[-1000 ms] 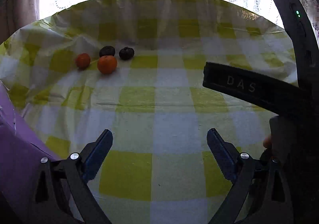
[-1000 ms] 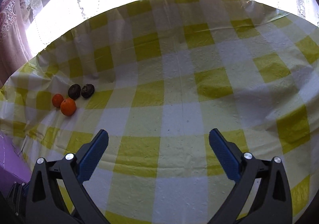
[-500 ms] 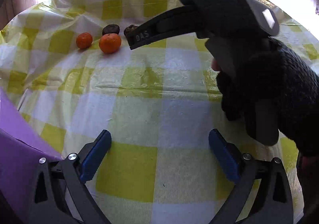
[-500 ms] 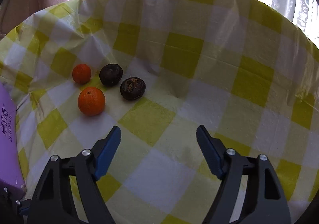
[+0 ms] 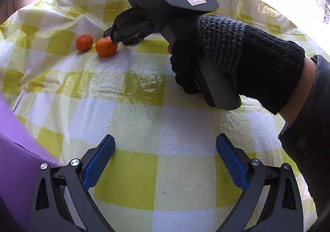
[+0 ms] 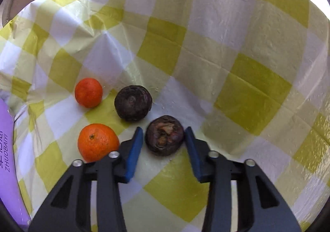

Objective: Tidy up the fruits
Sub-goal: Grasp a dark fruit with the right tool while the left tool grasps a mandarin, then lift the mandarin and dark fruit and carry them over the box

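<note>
**Right wrist view: first fruit bracketed, sorting barely begun**

Right gripper (image 6: 164, 142) has just been closing; its jaws stand narrow around the near dark fruit (image 6: 164, 135), which rests on the bench (image 6: 247, 95). Contact cannot be confirmed. Second dark fruit (image 6: 133, 102) lies just beyond it, large orange (image 6: 98, 141) just left, small orange (image 6: 88, 92) farther left. No fruit appears relocated. Open cloth lies right; a purple object (image 6: 7, 149) bounds the left. Left gripper (image 5: 165, 161) hangs wide, empty.
</note>
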